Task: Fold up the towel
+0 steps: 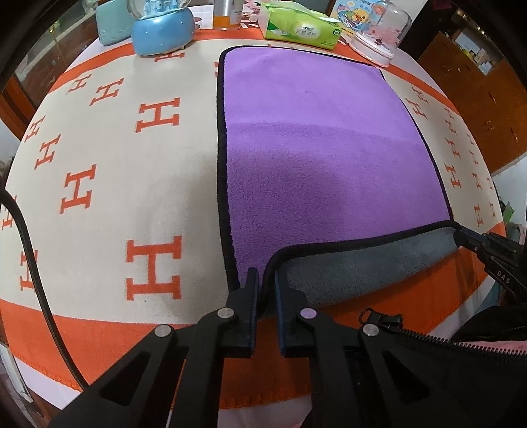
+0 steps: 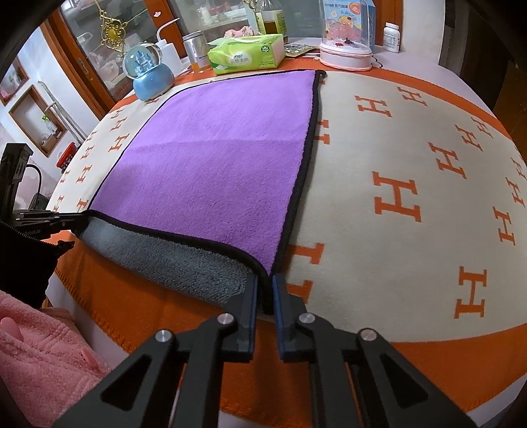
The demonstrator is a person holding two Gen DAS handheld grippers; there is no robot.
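Note:
A purple towel [image 1: 316, 138] with black trim and a grey underside lies flat on the table; it also shows in the right wrist view [image 2: 217, 158]. Its near edge is lifted and curled, so the grey underside [image 1: 355, 263] shows. My left gripper [image 1: 266, 280] is shut on the towel's near left corner. My right gripper [image 2: 265, 283] is shut on the near right corner and also shows at the right of the left wrist view [image 1: 461, 235]. The left gripper shows at the left of the right wrist view [image 2: 77, 220].
An orange and cream blanket with H marks [image 1: 131, 184] covers the table. Beyond the towel's far edge stand a blue snow globe [image 1: 161, 29], a green tissue pack [image 1: 299, 26], a pink snow globe [image 1: 378, 36] and bottles. A pink garment [image 2: 39, 355] is near me.

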